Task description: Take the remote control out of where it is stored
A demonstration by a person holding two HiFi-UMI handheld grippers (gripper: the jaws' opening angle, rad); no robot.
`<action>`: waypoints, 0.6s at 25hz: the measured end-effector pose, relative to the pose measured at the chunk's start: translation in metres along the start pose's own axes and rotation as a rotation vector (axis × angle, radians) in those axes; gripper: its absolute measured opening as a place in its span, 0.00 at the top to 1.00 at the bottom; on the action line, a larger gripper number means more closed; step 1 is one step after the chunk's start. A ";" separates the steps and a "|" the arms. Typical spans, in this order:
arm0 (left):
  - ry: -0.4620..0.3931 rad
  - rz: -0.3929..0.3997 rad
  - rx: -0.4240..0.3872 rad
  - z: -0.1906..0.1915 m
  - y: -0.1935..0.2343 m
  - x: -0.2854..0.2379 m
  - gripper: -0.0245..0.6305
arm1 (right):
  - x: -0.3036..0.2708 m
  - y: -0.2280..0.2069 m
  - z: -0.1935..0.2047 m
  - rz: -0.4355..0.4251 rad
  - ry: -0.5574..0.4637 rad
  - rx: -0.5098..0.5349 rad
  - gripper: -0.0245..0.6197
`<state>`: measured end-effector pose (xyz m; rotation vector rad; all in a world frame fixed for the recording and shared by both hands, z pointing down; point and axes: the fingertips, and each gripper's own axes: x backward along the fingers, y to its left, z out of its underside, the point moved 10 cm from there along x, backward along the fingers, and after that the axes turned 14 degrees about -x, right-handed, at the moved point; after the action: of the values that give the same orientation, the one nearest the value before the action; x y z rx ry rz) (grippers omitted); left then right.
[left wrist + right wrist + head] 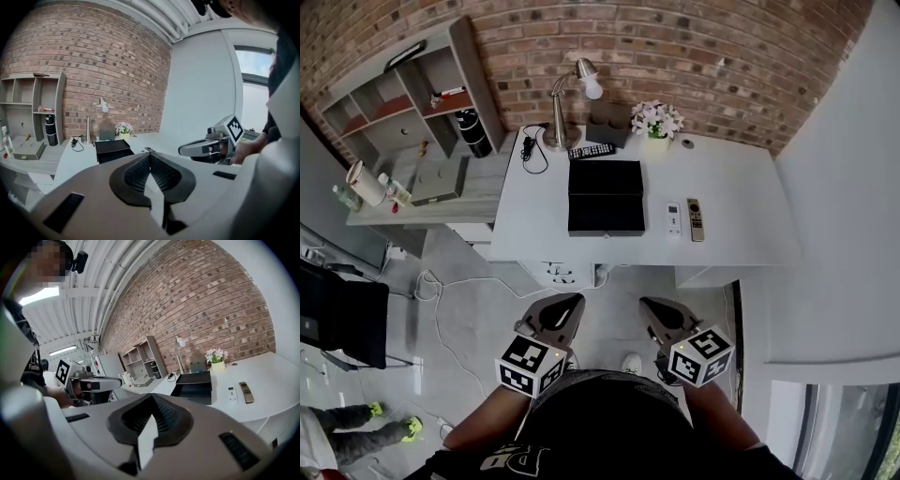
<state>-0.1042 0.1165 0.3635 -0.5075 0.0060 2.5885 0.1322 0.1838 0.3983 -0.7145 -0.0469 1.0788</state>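
— White desk (pixel 741 206) against the red brick wall (pixel 722 56). From the head view we look down on two slim remotes lying flat, side by side: a white remote control (pixel 674 219) and a grey-brown remote control (pixel 696 219). They lie just right of the closed black rectangular box (pixel 605 197).

— We find those two in the right gripper view as well. Only the head view gives us a third, a black remote control (pixel 592 150), behind the box by the foot of the silver desk lamp (pixel 572 94).

— And our grippers?

— The left gripper (pixel 573 301) and the right gripper (pixel 648 304) hang over the floor, short of the desk and well apart from every remote. Each one's own view shows its jaws pressed together with nothing between them.

— What else stands round the box?

— A pot of pale flowers (pixel 657 120), a dark holder (pixel 609 120) and a loose black cable (pixel 532 150). Left of the desk is a grey open shelf unit (pixel 403 94) with a black flask (pixel 473 133) beside it.

— What can't we see?

— The box's inside, so we cannot tell whether it holds anything. In the left gripper view the gripper's own grey body covers the near desk, and the two remotes are mere specks above the jaw tips.
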 end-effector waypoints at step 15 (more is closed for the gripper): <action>0.014 0.048 -0.002 0.012 0.015 0.004 0.95 | -0.005 0.015 0.012 0.082 -0.007 0.011 0.95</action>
<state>-0.1187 0.1062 0.3715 -0.5322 0.0208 2.6316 0.1136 0.1897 0.4015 -0.7077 -0.0173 1.1590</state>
